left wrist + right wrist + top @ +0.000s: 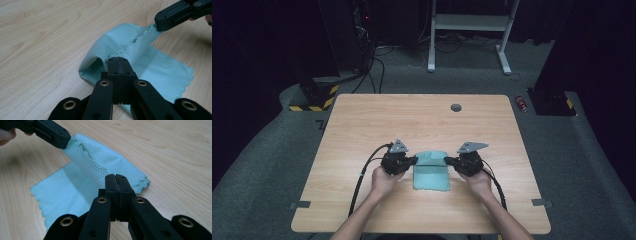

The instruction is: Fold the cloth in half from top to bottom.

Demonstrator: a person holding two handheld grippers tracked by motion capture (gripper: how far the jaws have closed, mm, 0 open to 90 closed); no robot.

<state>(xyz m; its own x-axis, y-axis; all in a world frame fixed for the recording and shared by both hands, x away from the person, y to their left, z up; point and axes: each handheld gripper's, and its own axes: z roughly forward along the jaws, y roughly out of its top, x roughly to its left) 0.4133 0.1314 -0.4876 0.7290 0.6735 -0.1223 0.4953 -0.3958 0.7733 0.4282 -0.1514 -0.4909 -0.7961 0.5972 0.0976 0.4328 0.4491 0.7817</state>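
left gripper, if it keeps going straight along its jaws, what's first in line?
The teal cloth it is already shut on. Past that raised fold, the left gripper points roughly toward the right gripper, which pinches the cloth's opposite end. Depth is unclear, so it might pass beside it over the table.

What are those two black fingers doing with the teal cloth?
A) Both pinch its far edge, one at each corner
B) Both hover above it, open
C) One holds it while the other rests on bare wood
A: the left gripper and the right gripper are each shut on a corner of the teal cloth, lifting that edge off the table.
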